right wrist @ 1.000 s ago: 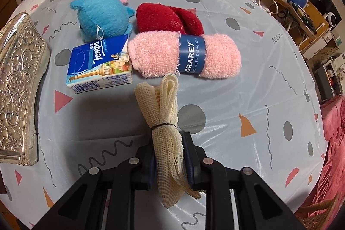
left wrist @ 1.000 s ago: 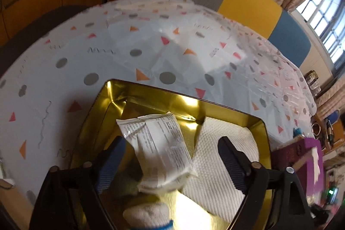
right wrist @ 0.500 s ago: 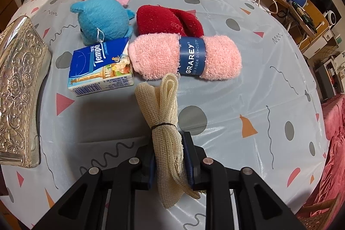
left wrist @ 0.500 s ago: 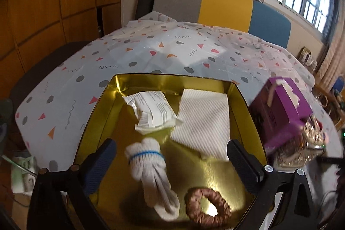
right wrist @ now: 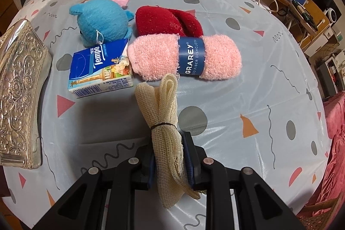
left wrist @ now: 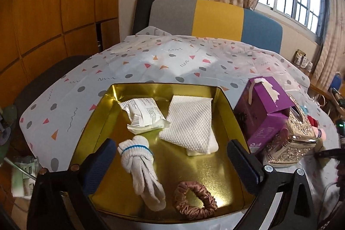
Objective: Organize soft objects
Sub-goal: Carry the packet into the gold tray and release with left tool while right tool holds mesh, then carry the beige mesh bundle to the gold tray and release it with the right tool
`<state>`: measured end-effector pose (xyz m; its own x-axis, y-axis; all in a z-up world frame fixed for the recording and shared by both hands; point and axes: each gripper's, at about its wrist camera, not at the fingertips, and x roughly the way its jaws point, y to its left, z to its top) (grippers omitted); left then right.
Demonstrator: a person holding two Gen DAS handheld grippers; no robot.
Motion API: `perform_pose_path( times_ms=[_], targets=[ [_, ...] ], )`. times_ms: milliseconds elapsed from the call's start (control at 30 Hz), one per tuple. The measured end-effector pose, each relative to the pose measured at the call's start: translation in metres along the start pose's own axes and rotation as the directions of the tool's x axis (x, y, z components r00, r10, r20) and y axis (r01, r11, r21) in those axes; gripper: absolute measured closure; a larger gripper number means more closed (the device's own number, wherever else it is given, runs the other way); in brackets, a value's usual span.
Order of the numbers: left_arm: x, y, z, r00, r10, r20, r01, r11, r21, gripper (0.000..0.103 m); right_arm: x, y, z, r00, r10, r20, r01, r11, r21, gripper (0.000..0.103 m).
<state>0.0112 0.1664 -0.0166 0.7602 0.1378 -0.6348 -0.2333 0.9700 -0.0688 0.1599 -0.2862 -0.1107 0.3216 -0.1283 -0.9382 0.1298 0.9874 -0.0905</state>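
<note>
In the left wrist view a gold tin tray (left wrist: 101, 113) holds a white wipes packet (left wrist: 143, 115), a white mesh cloth (left wrist: 189, 122), a rolled pair of white gloves (left wrist: 140, 163) and a brown scrunchie (left wrist: 195, 199). My left gripper (left wrist: 172, 160) hangs open above the tray's near half, nothing between its fingers. In the right wrist view my right gripper (right wrist: 169, 156) is shut on a cream net cloth bundle (right wrist: 162, 113) tied with a black band. Beyond it lie a pink rolled dishcloth (right wrist: 217, 59), a red cloth (right wrist: 166, 22), a blue plush toy (right wrist: 101, 21) and a blue tissue pack (right wrist: 101, 68).
A purple box (left wrist: 265, 113) and an ornate silver tissue box (left wrist: 295, 139) stand right of the tray; the silver box (right wrist: 17, 87) lies at the left in the right wrist view. A patterned cloth covers the table (right wrist: 237, 100). A colour-block chair (left wrist: 215, 18) stands behind.
My left gripper let go of the white packet into the tray and drew back and up, so the gloves and scrunchie came into view. The right gripper kept still on the net bundle.
</note>
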Motion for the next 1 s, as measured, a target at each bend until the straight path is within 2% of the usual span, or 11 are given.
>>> perform_pose_path(
  times_ms=[133, 333, 467, 600, 700, 833, 1000],
  targets=[
    [0.004, -0.001, -0.003, 0.999, -0.011, -0.033, 0.01, 1.0, -0.006, 0.0, -0.002, -0.001, 0.0, 1.0, 0.027, 0.003, -0.027, 1.0, 0.013, 0.082],
    [0.007, -0.001, -0.007, 0.998, -0.006, -0.055, 0.006, 1.0, 0.005, 0.0, -0.008, -0.007, -0.001, 0.987, 0.162, 0.0, -0.162, 0.985, 0.064, 0.083],
    [0.008, 0.002, -0.007, 0.998, -0.014, -0.059, 0.014, 1.0, 0.005, 0.0, -0.022, -0.015, -0.002, 0.958, 0.284, 0.044, -0.288, 0.949, 0.129, 0.085],
    [0.008, 0.003, -0.007, 0.997, -0.044, -0.066, 0.044, 0.999, -0.001, 0.0, -0.047, -0.022, 0.006, 0.936, 0.334, 0.111, -0.348, 0.923, 0.162, 0.085],
    [0.008, 0.001, -0.008, 0.996, -0.057, -0.072, 0.058, 0.998, 0.006, 0.0, -0.075, -0.019, 0.028, 0.92, 0.352, 0.176, -0.377, 0.916, 0.137, 0.085],
    [0.004, 0.001, -0.007, 0.995, -0.067, -0.067, 0.068, 0.998, 0.007, 0.0, -0.102, 0.001, 0.061, 0.91, 0.356, 0.215, -0.379, 0.923, 0.075, 0.085],
    [0.001, 0.009, -0.006, 0.997, -0.054, -0.056, 0.054, 0.999, 0.001, 0.0, -0.129, 0.051, 0.098, 0.874, 0.422, 0.242, -0.429, 0.903, -0.025, 0.085]
  ],
)
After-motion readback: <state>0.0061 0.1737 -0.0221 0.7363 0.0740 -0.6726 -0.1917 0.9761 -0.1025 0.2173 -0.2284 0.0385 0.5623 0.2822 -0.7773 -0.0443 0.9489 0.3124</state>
